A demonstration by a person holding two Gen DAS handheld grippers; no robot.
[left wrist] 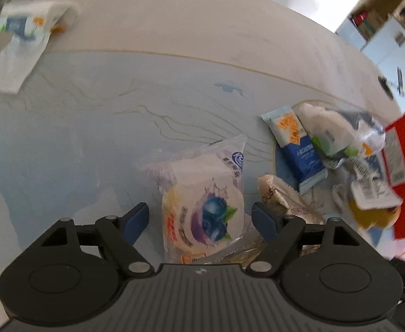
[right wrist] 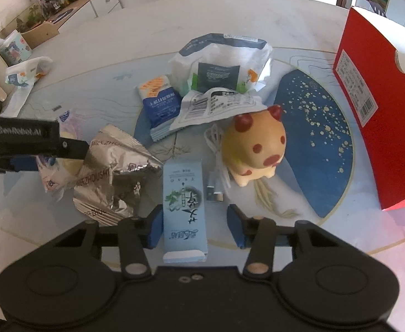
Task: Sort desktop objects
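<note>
Pale-blue packet (right wrist: 184,207) lies beside crumpled foil wrapper (right wrist: 113,177), cable (right wrist: 217,155), pig toy (right wrist: 257,149).

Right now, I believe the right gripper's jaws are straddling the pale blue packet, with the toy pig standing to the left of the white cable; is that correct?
Not quite: the right wrist view shows the toy pig standing to the right of the white cable, not the left. The rest holds: the right gripper has its jaws on either side of the pale blue packet.
</note>
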